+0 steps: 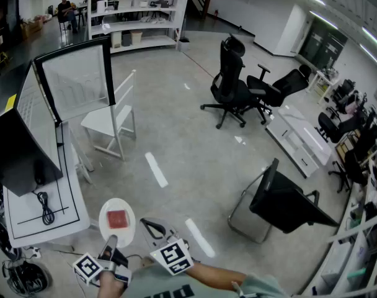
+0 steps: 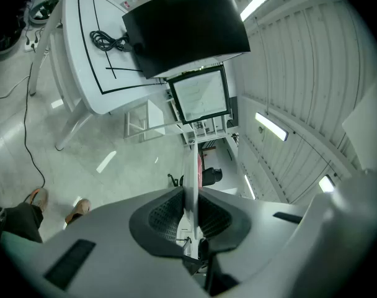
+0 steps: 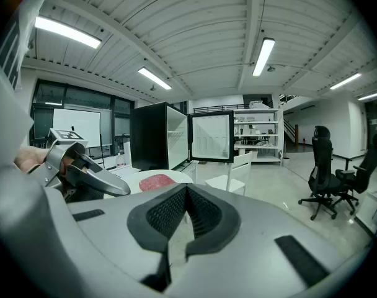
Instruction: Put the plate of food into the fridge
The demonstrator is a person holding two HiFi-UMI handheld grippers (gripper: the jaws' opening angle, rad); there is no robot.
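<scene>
A white plate (image 1: 117, 221) with a red slab of food (image 1: 118, 218) hangs over the floor beside the white table (image 1: 70, 197). My left gripper (image 1: 110, 241) is shut on the plate's near rim. In the left gripper view the plate (image 2: 191, 172) shows edge-on between the pads. The black fridge (image 1: 18, 148) stands on the table with its door (image 1: 77, 79) swung open. My right gripper (image 1: 150, 225) is just right of the plate, shut with nothing in it. In the right gripper view the plate (image 3: 152, 180) and fridge (image 3: 157, 144) lie ahead to the left.
A white chair (image 1: 111, 120) stands by the open fridge door. A black cable (image 1: 44, 207) lies on the table. Black office chairs (image 1: 232, 85) and a black folding chair (image 1: 281, 200) stand to the right. Cables (image 1: 21, 272) trail on the floor at lower left.
</scene>
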